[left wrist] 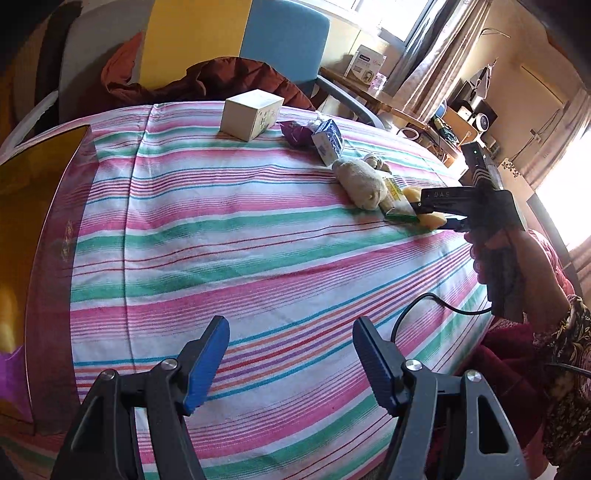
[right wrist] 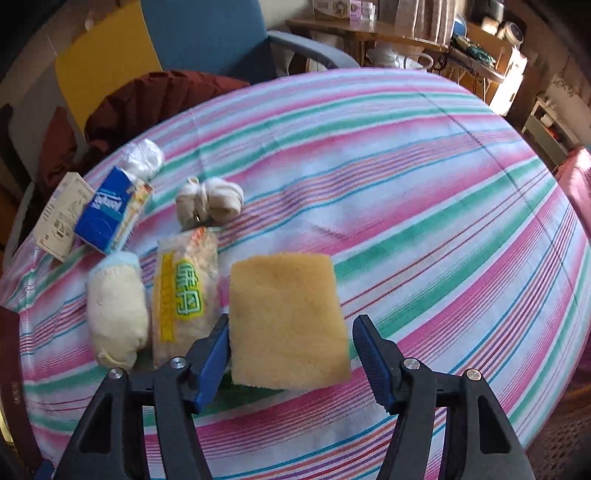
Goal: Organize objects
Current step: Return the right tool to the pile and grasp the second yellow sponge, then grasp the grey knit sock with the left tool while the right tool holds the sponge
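Observation:
A yellow sponge (right wrist: 286,321) lies on the striped tablecloth between the open jaws of my right gripper (right wrist: 290,332); the left finger touches its edge. Left of it lie a snack packet (right wrist: 186,291), a cream plush toy (right wrist: 116,314), a blue-white carton (right wrist: 110,212), a white box (right wrist: 59,218) and a knotted cloth bundle (right wrist: 208,201). My left gripper (left wrist: 290,338) is open and empty over bare cloth at the near side. In the left wrist view the right gripper (left wrist: 436,210) sits at the sponge (left wrist: 428,218), beside the plush (left wrist: 364,181) and carton (left wrist: 328,142).
A white cube box (left wrist: 251,112) and a purple wrapper (left wrist: 295,133) sit at the far edge. A blue chair (left wrist: 284,40) with red-brown clothing (left wrist: 236,79) stands behind the table. A cluttered wooden desk (right wrist: 369,29) is at the back right. A black cable (left wrist: 424,306) trails from the right gripper.

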Available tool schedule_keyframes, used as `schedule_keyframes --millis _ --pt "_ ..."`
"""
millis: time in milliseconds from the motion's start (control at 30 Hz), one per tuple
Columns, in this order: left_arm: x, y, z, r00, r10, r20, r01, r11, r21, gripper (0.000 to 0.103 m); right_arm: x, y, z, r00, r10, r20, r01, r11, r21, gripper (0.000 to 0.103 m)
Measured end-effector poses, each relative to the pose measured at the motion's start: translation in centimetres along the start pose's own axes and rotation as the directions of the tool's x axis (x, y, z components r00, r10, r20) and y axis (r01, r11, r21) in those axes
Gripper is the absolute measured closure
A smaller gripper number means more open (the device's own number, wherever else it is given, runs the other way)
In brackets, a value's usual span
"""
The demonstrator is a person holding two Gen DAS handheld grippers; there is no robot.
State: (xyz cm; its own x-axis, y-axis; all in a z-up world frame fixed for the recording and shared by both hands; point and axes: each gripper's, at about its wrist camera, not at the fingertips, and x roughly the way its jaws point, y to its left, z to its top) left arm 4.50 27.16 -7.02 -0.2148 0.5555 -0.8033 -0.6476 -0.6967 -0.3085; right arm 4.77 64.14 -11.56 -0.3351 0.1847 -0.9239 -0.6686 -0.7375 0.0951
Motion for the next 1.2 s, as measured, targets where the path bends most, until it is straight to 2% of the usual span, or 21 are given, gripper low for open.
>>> schedule_keyframes --millis 33,167,433,633,733,867,967,1033,1200 --pt "0.2 -0.3 0.4 1.0 -0.004 0.002 0.004 1.0 0.004 0.033 -0.3 -0.1 0.1 1.0 0.005 0.014 -0.005 1.0 -0.002 0.048" --pt "1.5 -1.5 2.1 1.0 -0.02 -0.007 0.02 1.0 0.009 0.033 -0.8 -0.8 0.1 0.998 0.058 0.027 -0.059 0.998 0.037 0.048" --pt "4.9 -4.6 5.4 0.998 -0.051 -0.028 0.051 0.999 -0.018 0.033 -0.3 -1.5 0.1 0.997 0.07 -0.007 -0.07 0.995 0.072 0.048" --pt "7.6 -7.2 9.6 0.999 -0.045 -0.015 0.045 0.999 -0.016 0.032 -0.2 -0.8 0.2 0.999 0.048 -0.009 -0.047 0.998 0.033 0.048" --pt "9.5 -8.0 11.6 0.998 -0.052 -0.025 0.052 0.998 -0.037 0.031 -0.5 -1.2 0.4 0.997 0.074 0.001 -0.074 0.995 0.062 0.048" --pt "12.0 -8.5 13.5 0.998 -0.025 -0.051 0.021 0.997 -0.07 0.031 -0.8 -2.0 0.6 0.995 0.094 0.012 -0.095 0.991 0.095 0.048" --pt "13.8 -8.7 14.3 0.996 -0.04 -0.077 0.031 0.994 -0.106 0.03 -0.6 -2.2 0.6 0.994 0.114 0.003 -0.113 0.987 0.112 0.048" --pt "14.9 -8.9 14.8 0.995 -0.043 -0.094 0.032 0.993 -0.116 0.025 -0.6 -2.3 0.6 0.992 0.124 0.0 -0.123 0.985 0.118 0.048" --pt "17.2 -9.5 15.0 0.995 0.031 -0.099 -0.036 0.998 -0.043 0.025 -0.6 -2.2 0.5 0.991 0.134 -0.001 -0.133 0.983 0.123 0.048"
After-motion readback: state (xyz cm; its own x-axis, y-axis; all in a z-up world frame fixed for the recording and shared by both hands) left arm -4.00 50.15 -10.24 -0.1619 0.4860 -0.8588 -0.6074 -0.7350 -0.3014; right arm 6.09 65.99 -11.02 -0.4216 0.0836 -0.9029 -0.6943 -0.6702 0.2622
